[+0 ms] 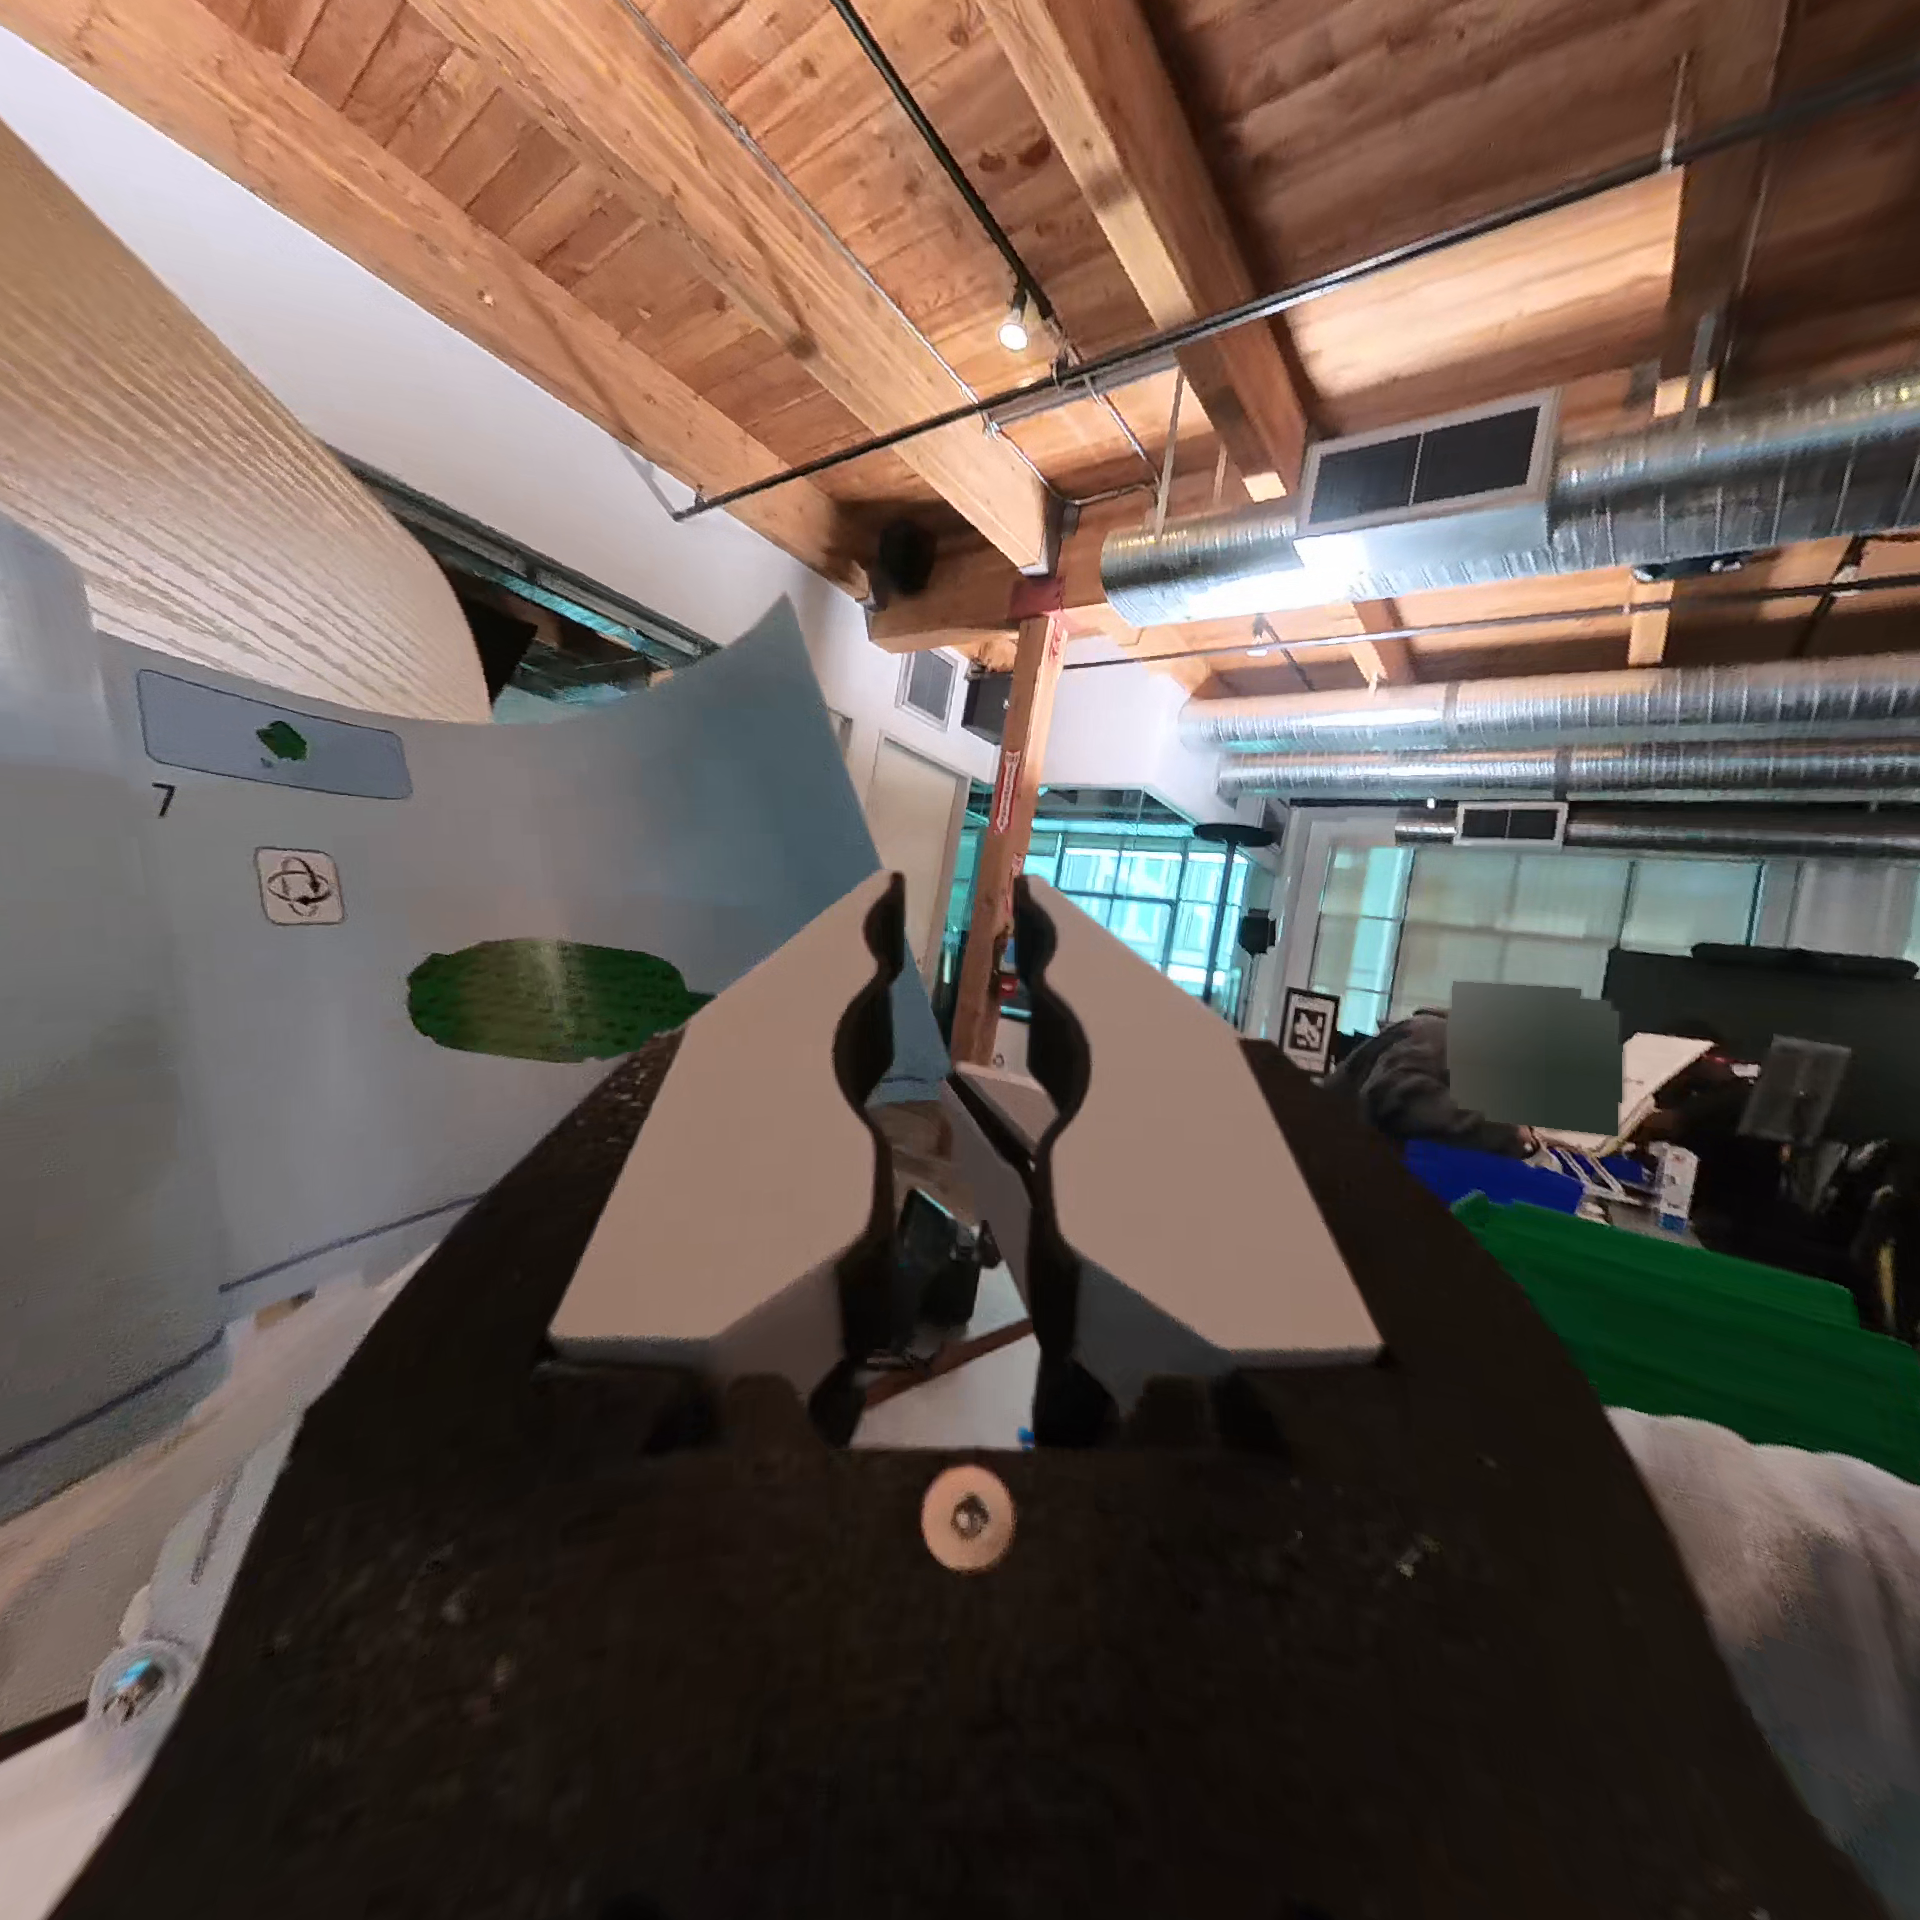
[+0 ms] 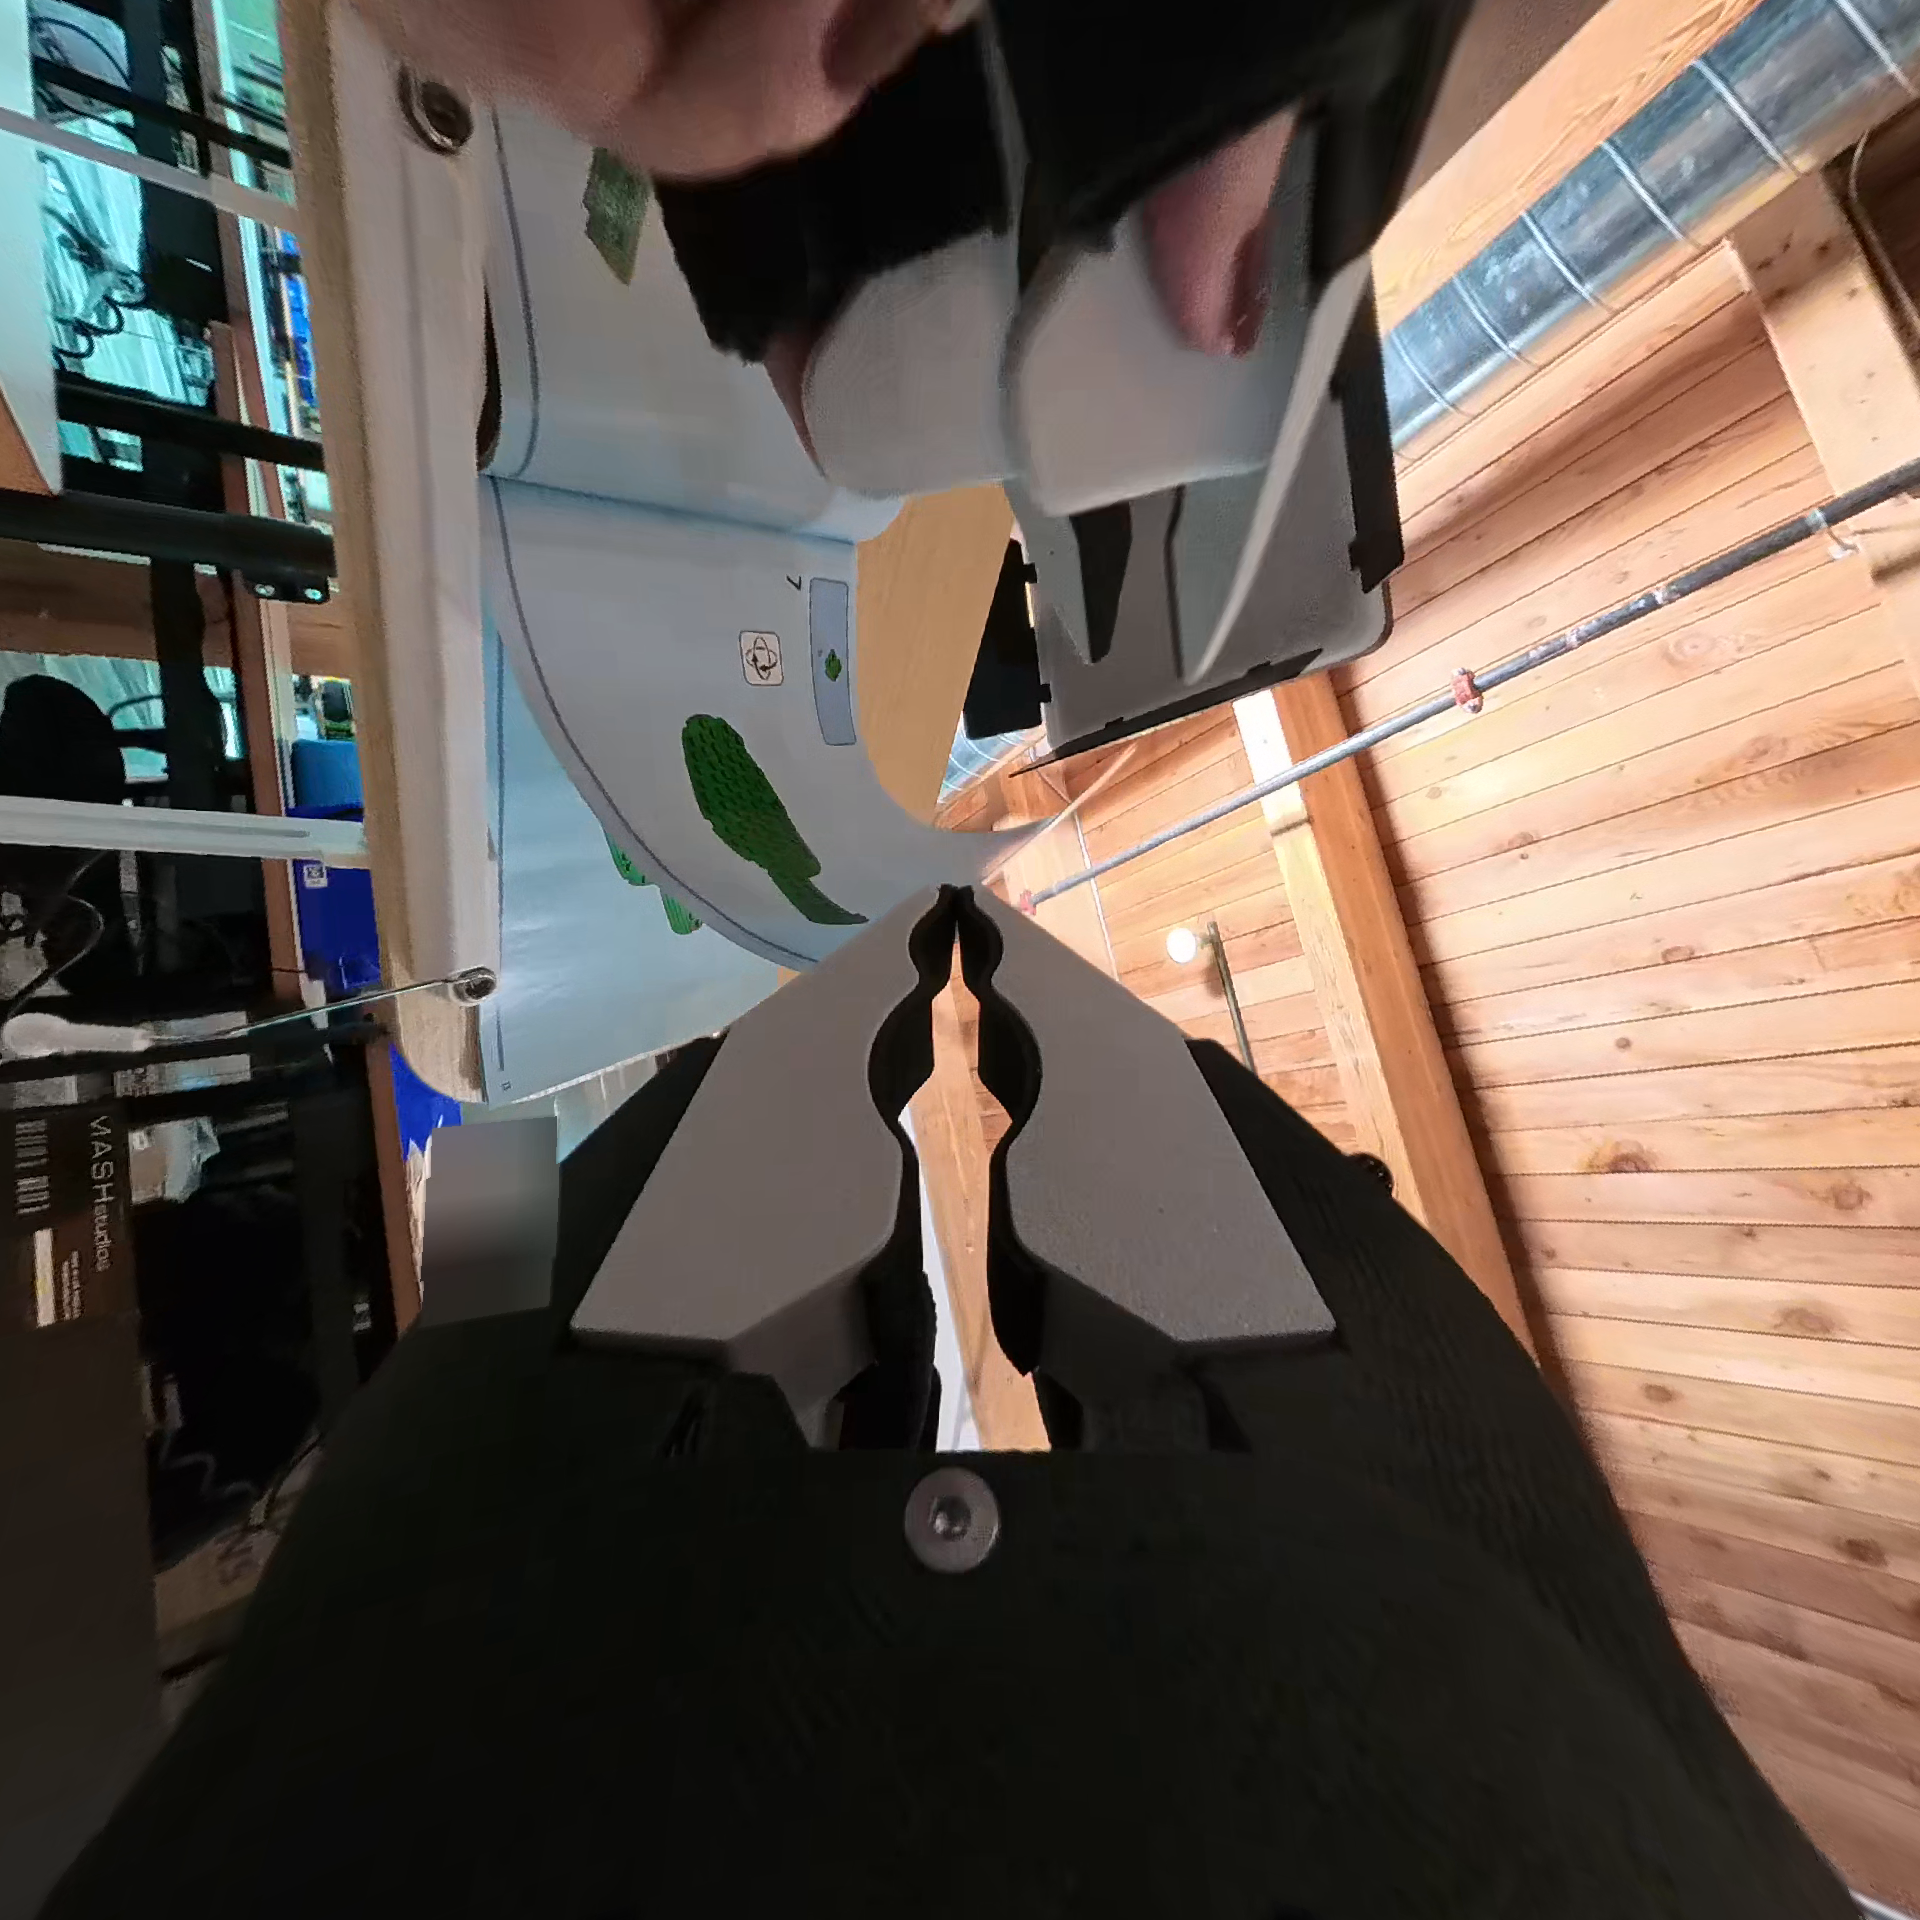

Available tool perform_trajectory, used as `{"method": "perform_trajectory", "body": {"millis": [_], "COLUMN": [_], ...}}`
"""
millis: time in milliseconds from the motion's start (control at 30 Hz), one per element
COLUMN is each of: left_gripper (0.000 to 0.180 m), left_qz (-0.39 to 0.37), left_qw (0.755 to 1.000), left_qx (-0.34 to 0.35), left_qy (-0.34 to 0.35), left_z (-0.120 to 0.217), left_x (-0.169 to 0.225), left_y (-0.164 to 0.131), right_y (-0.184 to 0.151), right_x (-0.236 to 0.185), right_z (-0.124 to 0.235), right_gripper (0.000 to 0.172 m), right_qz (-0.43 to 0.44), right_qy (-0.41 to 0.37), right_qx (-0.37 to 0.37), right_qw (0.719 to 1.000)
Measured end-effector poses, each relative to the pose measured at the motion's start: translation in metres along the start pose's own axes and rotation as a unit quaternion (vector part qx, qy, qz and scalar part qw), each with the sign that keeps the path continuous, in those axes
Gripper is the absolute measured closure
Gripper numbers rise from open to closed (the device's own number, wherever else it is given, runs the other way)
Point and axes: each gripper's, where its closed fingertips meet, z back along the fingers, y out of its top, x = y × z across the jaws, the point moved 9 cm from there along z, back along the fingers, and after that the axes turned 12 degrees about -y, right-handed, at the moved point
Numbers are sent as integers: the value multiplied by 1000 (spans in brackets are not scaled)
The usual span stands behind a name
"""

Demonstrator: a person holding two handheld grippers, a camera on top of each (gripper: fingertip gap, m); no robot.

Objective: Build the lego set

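The page (image 2: pixel 623 644), pale blue with green brick drawings, belongs to an open booklet lying on the counter (image 2: pixel 405 520). It curls up off the booklet and narrows to one free corner. That corner ends exactly at the tip of the right tongs (image 2: pixel 951 894), which are closed on it, the two fingertips meeting with the paper pinched between them. From there the sheet sweeps away ahead and to the left of those tongs, its long curve running back toward the booklet's spine.

The left tongs (image 1: pixel 956 883) stand slightly open, with daylight between the fingertips. The same page rises just beside their left finger (image 1: pixel 769 1039), and a sliver of it shows low in the gap; whether either pad touches it cannot be told. Seen from the right wrist, the left tongs sit farther up the page, near the spine, with a hand (image 2: pixel 748 83) wrapped around them.
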Motion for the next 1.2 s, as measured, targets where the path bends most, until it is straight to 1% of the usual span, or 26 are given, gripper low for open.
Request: {"method": "perform_trajectory", "body": {"millis": [67, 167, 300, 333, 400, 600, 767, 967, 1067, 1100, 1200], "left_gripper": [167, 161, 160, 163, 180, 180, 180, 180, 180, 174, 180], "left_qz": [-6, 39, 60, 66, 71, 79, 97, 76, 86, 92, 91], "left_qw": [1000, 999, 998, 997, 997, 996, 993, 995, 992, 991, 992], "left_qx": [6, -12, -7, -2, 3, 6, 24, 17, 31, 34, 26], "left_qy": [14, -14, -30, -34, -36, -45, -64, -60, -87, -89, -79], "left_z": [-2, -7, -7, -7, -7, -7, -5, -4, -4, -4, -4], "left_x": [-7, -14, -18, -19, -20, -23, -25, -25, -22, -22, -24], "left_y": [-5, -12, -18, -19, -22, -29, -30, -31, -30, -30, -31], "right_y": [0, 0, 4, 5, 7, 9, 9, 11, 11, 11, 12], "right_x": [0, -2, -5, -6, -7, -10, -11, -10, -10, -11, -11], "right_z": [1, 2, 3, 3, 4, 6, 7, 7, 7, 7, 7], "right_gripper": [172, 172, 172, 172, 172, 172, 172, 172, 172, 172, 172], "right_qz": [-1, -2, -2, -2, -3, -1, 0, 3, 4, 4, 6], "right_qy": [-1, -4, -7, -7, -6, -4, -1, -1, -1, 0, 1], "right_qx": [6, 14, 26, 28, 31, 33, 36, 41, 40, 40, 43], "right_qw": [1000, 1000, 1000, 1000, 1000, 999, 999, 999, 999, 999, 999]}}
